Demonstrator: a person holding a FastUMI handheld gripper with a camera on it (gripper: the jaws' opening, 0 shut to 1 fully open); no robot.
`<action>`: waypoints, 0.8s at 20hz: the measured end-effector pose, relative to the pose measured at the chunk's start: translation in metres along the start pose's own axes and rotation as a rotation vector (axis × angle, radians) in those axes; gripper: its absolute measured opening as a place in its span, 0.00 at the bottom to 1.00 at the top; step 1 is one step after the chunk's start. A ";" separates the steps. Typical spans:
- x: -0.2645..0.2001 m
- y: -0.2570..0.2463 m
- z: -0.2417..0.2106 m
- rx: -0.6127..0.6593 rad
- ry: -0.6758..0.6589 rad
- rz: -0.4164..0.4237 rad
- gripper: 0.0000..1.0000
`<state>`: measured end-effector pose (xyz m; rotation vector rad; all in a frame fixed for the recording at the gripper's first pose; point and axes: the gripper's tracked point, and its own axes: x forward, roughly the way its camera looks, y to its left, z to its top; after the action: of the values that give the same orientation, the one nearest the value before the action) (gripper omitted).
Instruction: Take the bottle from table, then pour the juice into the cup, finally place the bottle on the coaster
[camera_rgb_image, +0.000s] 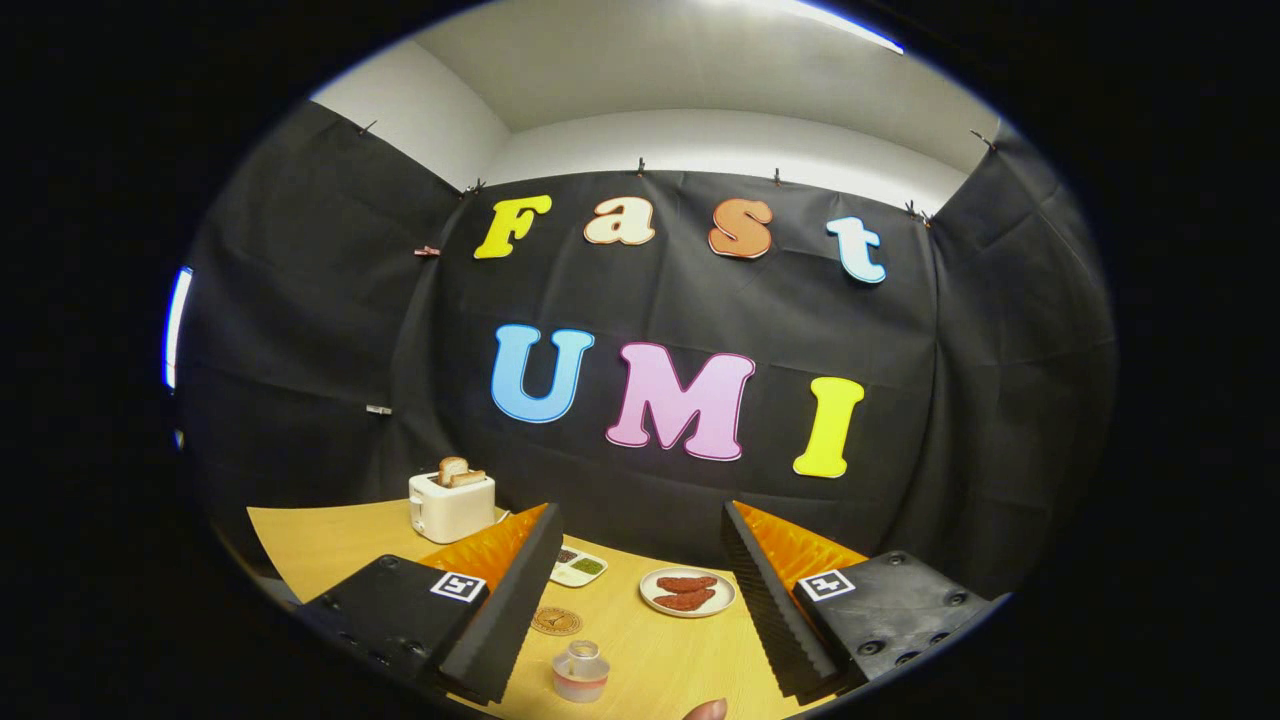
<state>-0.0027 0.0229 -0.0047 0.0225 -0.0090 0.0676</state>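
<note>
Between the 2 spread fingers of the gripper (635, 600), low on the wooden table (320, 545), stands a small cup (581, 671). The round coaster (557, 621) lies just beyond it; nothing is gripped.

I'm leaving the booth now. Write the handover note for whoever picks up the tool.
Tool: open, fingers wide apart, holding nothing.
A small clear container with red at its base stands on the table between the fingers; bottle or cup, I cannot tell.
Coaster lies just beyond it, beside one finger.
Done: nothing yet, bottle not grasped.
Left: grasp the bottle, pour into the cup, set the bottle on the coaster.
</note>
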 end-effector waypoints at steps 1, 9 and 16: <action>0.000 0.002 0.000 -0.001 0.000 0.004 0.97; 0.001 0.006 -0.001 -0.001 -0.004 0.014 0.97; 0.001 0.009 -0.010 0.015 -0.007 0.022 0.97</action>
<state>-0.0019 0.0326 -0.0145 0.0373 -0.0161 0.0892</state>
